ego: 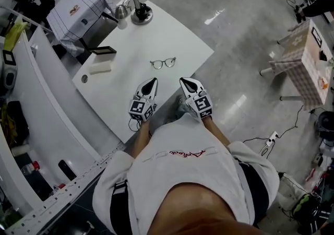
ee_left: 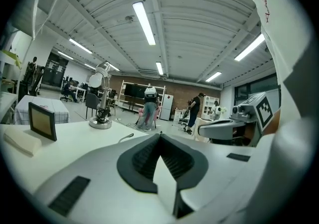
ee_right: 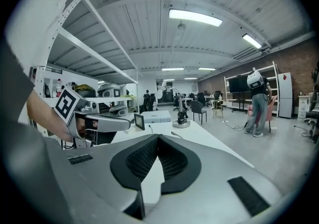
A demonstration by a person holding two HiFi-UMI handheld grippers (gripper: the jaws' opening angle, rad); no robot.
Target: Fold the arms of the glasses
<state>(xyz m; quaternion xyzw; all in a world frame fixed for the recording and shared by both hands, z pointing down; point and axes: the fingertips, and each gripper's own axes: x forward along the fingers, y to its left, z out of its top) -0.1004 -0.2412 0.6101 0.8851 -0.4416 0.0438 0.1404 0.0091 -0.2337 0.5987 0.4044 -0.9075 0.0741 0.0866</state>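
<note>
A pair of thin-framed glasses (ego: 163, 62) lies on the white table (ego: 177, 35) with its arms spread, lenses toward me. My left gripper (ego: 152, 81) hovers at the table's near edge, short of the glasses and to their left; its jaws are shut on nothing. My right gripper (ego: 184, 80) is level with it on the right, also shut and empty. In the left gripper view the closed jaws (ee_left: 159, 136) fill the foreground, one thin glasses arm (ee_left: 125, 137) shows beyond them, and the right gripper (ee_left: 234, 126) is alongside. The right gripper view shows its closed jaws (ee_right: 158, 137).
At the table's far end stands a desk lamp on a round base (ego: 141, 13). A small black picture frame (ego: 103, 50) and a white block (ego: 100, 68) sit along the left edge. A box under checked cloth (ego: 78, 7) stands beyond the table. People move about far off.
</note>
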